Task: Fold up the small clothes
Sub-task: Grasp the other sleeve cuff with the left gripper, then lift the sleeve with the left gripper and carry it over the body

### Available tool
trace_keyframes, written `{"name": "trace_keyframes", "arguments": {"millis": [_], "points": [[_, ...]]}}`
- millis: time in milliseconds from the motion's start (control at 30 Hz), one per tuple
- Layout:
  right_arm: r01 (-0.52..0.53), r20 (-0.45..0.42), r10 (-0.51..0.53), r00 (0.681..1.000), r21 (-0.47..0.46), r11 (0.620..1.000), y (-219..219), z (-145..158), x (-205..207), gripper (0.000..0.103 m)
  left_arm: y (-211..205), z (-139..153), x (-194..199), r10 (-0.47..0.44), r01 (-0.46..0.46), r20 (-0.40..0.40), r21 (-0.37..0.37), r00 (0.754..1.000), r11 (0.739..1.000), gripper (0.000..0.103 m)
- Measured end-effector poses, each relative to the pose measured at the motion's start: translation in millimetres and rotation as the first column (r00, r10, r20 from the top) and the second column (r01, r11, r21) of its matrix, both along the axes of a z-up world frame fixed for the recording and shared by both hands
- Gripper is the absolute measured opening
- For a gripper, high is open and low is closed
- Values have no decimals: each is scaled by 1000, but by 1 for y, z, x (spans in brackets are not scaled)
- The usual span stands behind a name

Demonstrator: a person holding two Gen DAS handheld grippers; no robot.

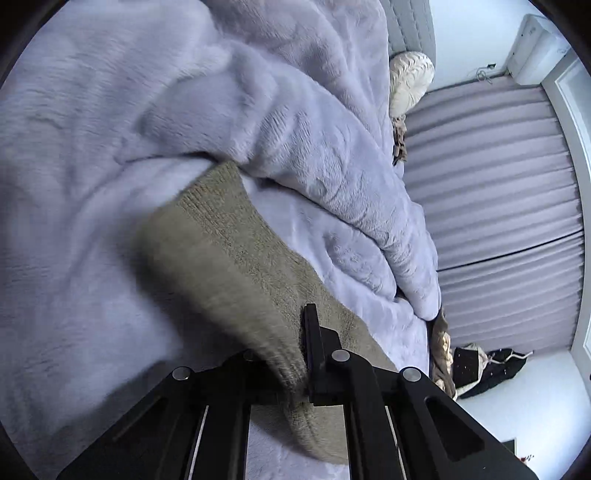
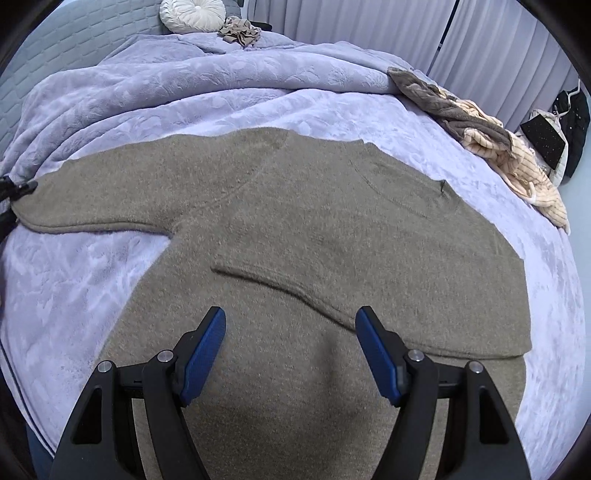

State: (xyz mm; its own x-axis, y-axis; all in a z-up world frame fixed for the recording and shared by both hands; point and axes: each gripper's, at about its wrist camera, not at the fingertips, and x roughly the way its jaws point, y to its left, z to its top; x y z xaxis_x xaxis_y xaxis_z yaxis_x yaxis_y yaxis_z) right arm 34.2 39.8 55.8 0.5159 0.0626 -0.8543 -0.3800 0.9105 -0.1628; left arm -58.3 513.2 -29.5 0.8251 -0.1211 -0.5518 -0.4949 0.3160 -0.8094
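Observation:
A taupe knit sweater [image 2: 314, 229] lies spread flat on the lilac bedspread [image 2: 221, 107], one sleeve folded across its body and the other stretched out to the left. My right gripper [image 2: 290, 328] is open, its blue pads [image 2: 205, 350] hovering over the sweater's lower body, holding nothing. My left gripper [image 1: 299, 354] is shut on the cuff of the sweater's left sleeve [image 1: 236, 251] and lifts it off the bed. The left gripper also shows at the left edge of the right wrist view [image 2: 11, 194], at the sleeve end.
A pile of other clothes [image 2: 491, 147] lies at the bed's right edge. A round cream cushion [image 2: 192, 14] and a crumpled beige garment [image 2: 240, 33] sit near the headboard. A bunched ridge of the bedspread [image 1: 314, 147] rises beyond the sleeve. Curtains [image 1: 498, 206] and a dark garment on the floor [image 1: 487, 369] are beyond the bed.

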Motion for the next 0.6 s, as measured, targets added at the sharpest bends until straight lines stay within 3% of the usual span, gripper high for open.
{"name": "trace_keyframes", "arguments": {"millis": [100,200,400,467,533,600], "points": [[-16,10,16,1000,-7,1000,12,4,13,76,2,13,-9,19,-19,5,33,1000,999,9],[-13,8,13,1000,11,1000,31,5,39,76,-1,36,-17,22,-20,-18,118,1000,993,9],[4,-33,-4,999,13,1000,92,-11,91,76,-15,76,-14,-3,37,-113,301,994,953,9],[-11,-65,10,998,-8,1000,116,-25,97,76,-19,88,-14,-16,62,-137,338,990,939,9],[-75,-176,73,982,-7,997,142,-46,96,76,-26,97,-7,-29,85,-160,358,987,930,9],[-110,-163,106,981,-13,994,156,-45,88,76,-36,102,2,-56,120,-177,372,983,920,9]]}}
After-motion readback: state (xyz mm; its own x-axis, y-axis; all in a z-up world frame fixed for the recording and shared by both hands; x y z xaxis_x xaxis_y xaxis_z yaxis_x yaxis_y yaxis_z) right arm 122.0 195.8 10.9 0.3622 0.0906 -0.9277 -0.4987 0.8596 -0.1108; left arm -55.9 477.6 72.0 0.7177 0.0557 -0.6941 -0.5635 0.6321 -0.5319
